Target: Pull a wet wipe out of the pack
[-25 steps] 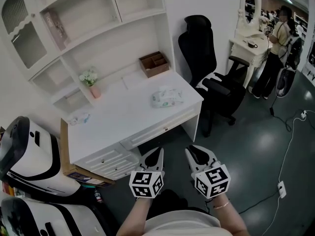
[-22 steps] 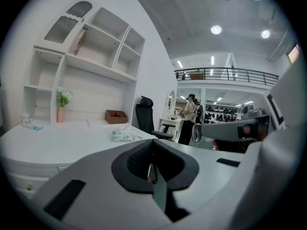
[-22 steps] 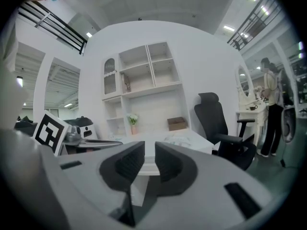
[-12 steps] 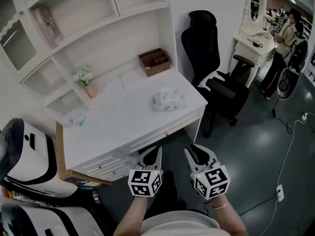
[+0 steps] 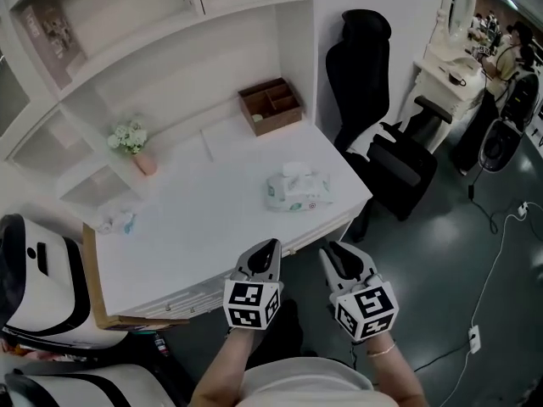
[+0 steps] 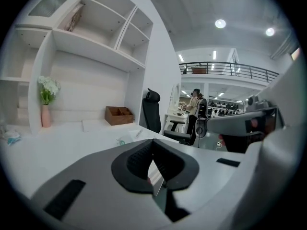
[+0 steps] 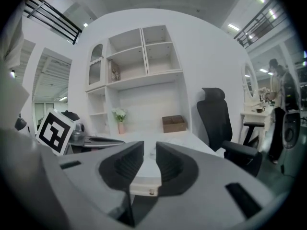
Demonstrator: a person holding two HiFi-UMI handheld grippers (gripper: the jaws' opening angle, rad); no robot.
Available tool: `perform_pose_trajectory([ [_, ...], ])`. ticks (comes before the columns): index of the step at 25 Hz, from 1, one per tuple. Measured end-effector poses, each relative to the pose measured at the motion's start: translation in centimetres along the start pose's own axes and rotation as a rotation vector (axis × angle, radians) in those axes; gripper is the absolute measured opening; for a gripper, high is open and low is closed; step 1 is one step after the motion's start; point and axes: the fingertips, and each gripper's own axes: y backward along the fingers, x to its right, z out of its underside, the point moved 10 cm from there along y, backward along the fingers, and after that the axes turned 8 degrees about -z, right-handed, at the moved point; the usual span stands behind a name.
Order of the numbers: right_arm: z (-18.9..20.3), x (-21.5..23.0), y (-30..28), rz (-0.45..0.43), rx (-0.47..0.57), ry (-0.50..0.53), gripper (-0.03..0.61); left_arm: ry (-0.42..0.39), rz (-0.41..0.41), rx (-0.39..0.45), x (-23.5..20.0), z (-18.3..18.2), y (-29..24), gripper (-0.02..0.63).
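Note:
The wet wipe pack (image 5: 299,192), pale green and white with a wipe sticking up from its top, lies on the white desk (image 5: 195,227) near its right end. It also shows small in the left gripper view, as the wet wipe pack (image 6: 125,139). My left gripper (image 5: 265,249) is over the desk's front edge, well short of the pack, its jaws shut and empty (image 6: 153,143). Beside it, my right gripper (image 5: 333,251) hangs just off the desk edge. Its jaws (image 7: 149,150) stand a narrow gap apart with nothing between them.
A wooden box (image 5: 271,104) and a small vase of flowers (image 5: 131,142) stand at the back of the desk under white shelves. A black office chair (image 5: 373,100) is to the desk's right. A white machine (image 5: 34,287) is at the left. Cables lie on the dark floor.
Both grippers have come forward to the desk's front edge, side by side. The desk and pack now lie closer and lower in the head view. The jaws look unchanged.

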Motion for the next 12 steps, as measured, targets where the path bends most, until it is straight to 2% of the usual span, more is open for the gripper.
perform_pose_trajectory([
  [12, -2.1, 3.0, -7.0, 0.067, -0.016, -0.011, 0.064, -0.028, 0.076, -0.025, -3.7, -2.9, -7.9, -0.008],
])
